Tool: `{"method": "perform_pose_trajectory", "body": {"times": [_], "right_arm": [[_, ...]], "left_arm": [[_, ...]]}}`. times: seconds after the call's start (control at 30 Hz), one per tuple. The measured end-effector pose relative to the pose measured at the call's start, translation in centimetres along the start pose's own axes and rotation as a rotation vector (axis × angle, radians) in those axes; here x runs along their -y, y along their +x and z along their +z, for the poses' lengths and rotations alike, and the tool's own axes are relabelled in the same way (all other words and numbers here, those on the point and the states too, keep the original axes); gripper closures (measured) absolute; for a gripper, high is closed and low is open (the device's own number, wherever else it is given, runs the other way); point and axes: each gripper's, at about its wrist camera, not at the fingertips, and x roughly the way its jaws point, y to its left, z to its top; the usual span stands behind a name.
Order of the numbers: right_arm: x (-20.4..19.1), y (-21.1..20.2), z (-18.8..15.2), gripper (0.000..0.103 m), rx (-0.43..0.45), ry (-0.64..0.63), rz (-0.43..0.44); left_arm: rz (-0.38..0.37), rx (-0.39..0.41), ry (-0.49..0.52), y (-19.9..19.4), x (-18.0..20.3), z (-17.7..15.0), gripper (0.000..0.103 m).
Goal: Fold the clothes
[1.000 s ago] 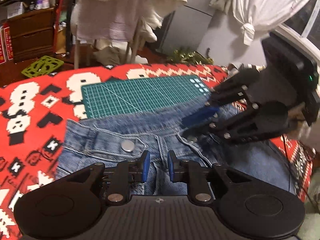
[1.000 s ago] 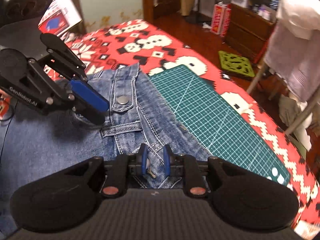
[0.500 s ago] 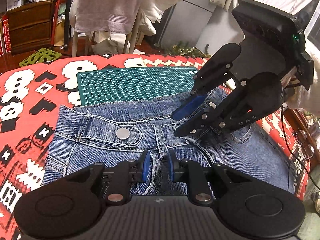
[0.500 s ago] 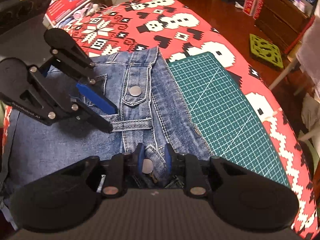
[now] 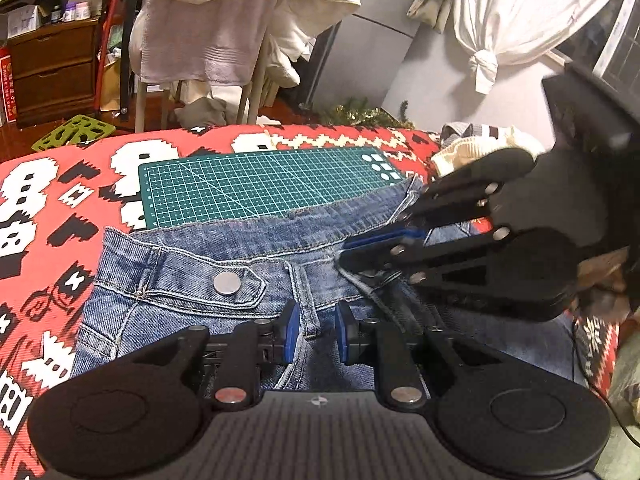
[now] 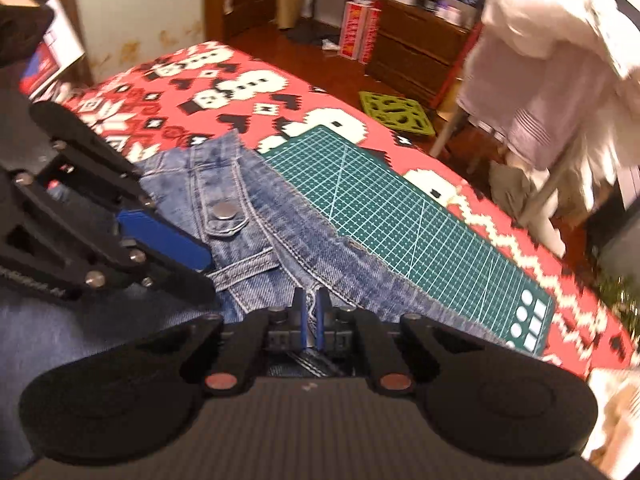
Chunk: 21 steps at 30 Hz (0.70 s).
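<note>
Blue jeans lie waistband-up across the centre of the frame on a red patterned worktop, their top edge overlapping a green cutting mat. The left claw hovers narrowly parted around a belt loop. The right claw, at lower centre of its view, is pinched nearly closed on a denim fold at the waistband. For a tidy fold, both grips should likely hold the waistband level.

Green cutting mat laid ahead of the gripper, red patterned cover spread beneath, towel-draped chair seen beyond, wooden drawers far left.
</note>
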Motion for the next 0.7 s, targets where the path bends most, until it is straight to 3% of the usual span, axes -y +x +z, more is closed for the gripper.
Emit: {"method": "perform_pose_trajectory", "body": {"times": [0.17, 0.3, 0.4, 0.7], "right_arm": [[-0.4, -0.2, -0.2, 0.096, 0.007, 0.037, -0.03], [0.5, -1.0, 0.0, 0.093, 0.043, 0.083, 0.011], [0.2, -0.7, 0.6, 0.093, 0.034, 0.013, 0.051], [-0.6, 1.5, 2.3, 0.092, -0.054, -0.206, 0.129]], "left_arm": [[0.0, -0.005, 0.02, 0.5, 0.8, 0.3, 0.086], [0.03, -0.009, 0.022, 1.5, 0.6, 0.3, 0.09], [0.014, -0.008, -0.014, 1.3, 0.0, 0.2, 0.09], [0.014, -0.012, 0.01, 0.9, 0.3, -0.4, 0.09]]}}
